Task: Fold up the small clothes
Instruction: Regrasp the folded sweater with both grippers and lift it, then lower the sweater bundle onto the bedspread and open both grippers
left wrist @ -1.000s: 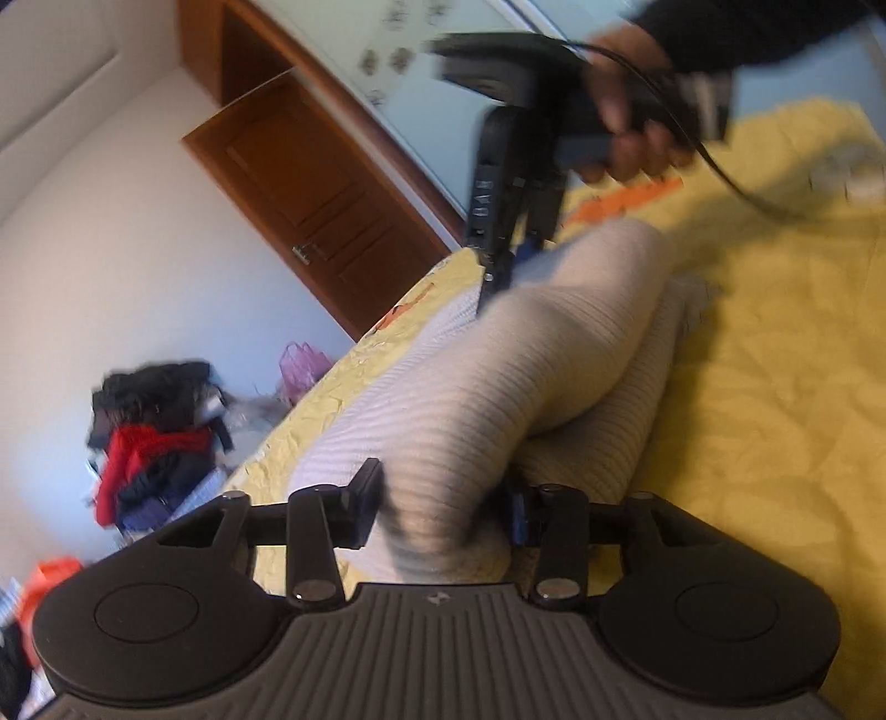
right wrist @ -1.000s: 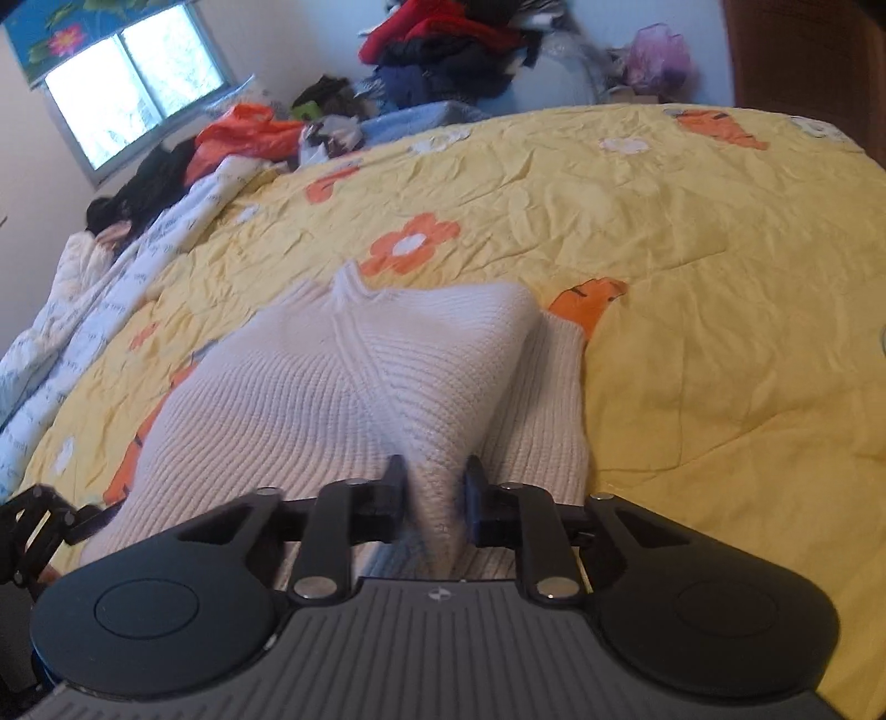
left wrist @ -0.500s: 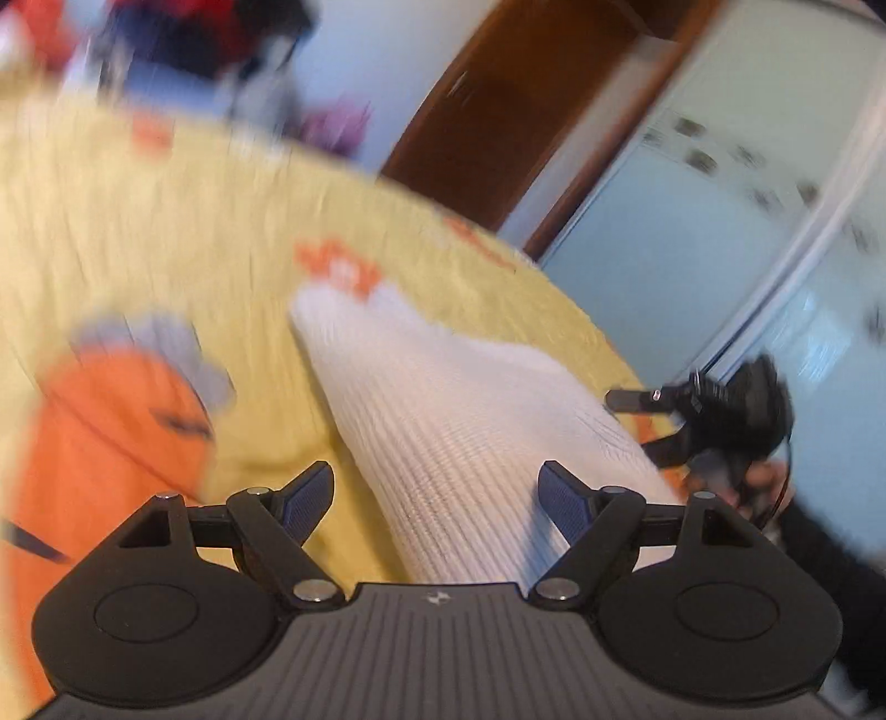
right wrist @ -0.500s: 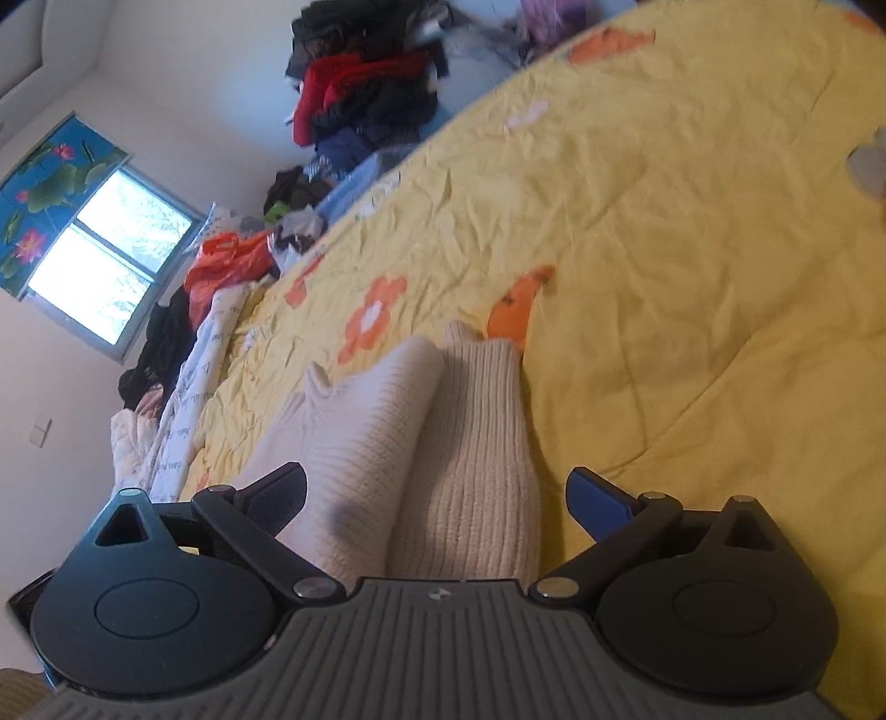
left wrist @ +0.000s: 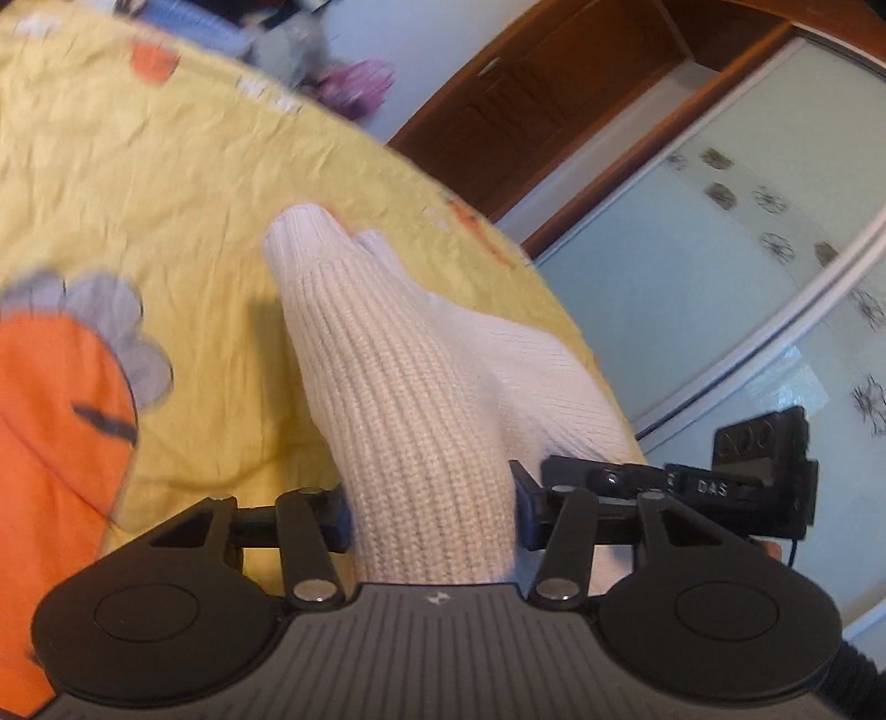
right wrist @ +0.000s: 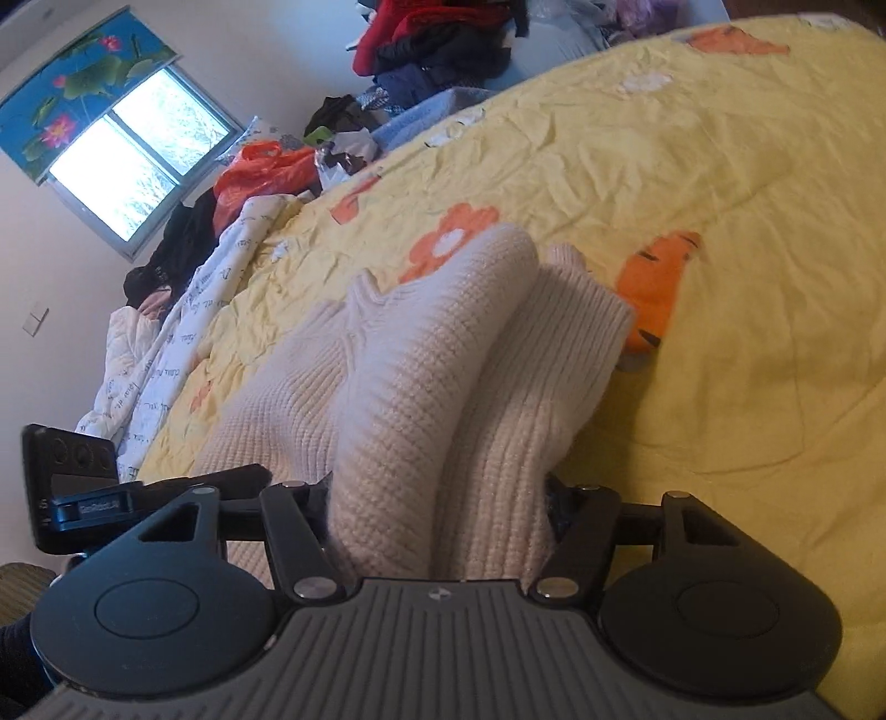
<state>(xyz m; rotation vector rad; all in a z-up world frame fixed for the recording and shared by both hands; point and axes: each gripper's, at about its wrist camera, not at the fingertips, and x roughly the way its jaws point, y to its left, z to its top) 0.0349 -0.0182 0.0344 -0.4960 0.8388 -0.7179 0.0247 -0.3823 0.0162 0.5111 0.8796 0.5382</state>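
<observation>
A cream knitted sweater (left wrist: 398, 387) lies folded lengthwise on the yellow bedspread (left wrist: 183, 183). My left gripper (left wrist: 429, 509) is shut on a thick fold of the sweater at its near end. In the right wrist view the same sweater (right wrist: 443, 376) shows as two stacked layers, and my right gripper (right wrist: 440, 509) is shut on both layers at the near end. The right gripper's body (left wrist: 747, 482) sits just right of the left one; the left gripper's body (right wrist: 77, 487) shows at the left of the right wrist view.
The bedspread (right wrist: 720, 166) has orange cartoon prints (left wrist: 55, 415). A heap of clothes (right wrist: 437, 44) and a rumpled white quilt (right wrist: 183, 332) lie at the bed's far side. A wooden door (left wrist: 542, 105) and a glass wardrobe panel (left wrist: 720, 249) stand beyond the bed edge.
Both grippers stood open around the sweater half a second ago and have now closed on its near end, side by side. A second ago they held it raised in a different grip.
</observation>
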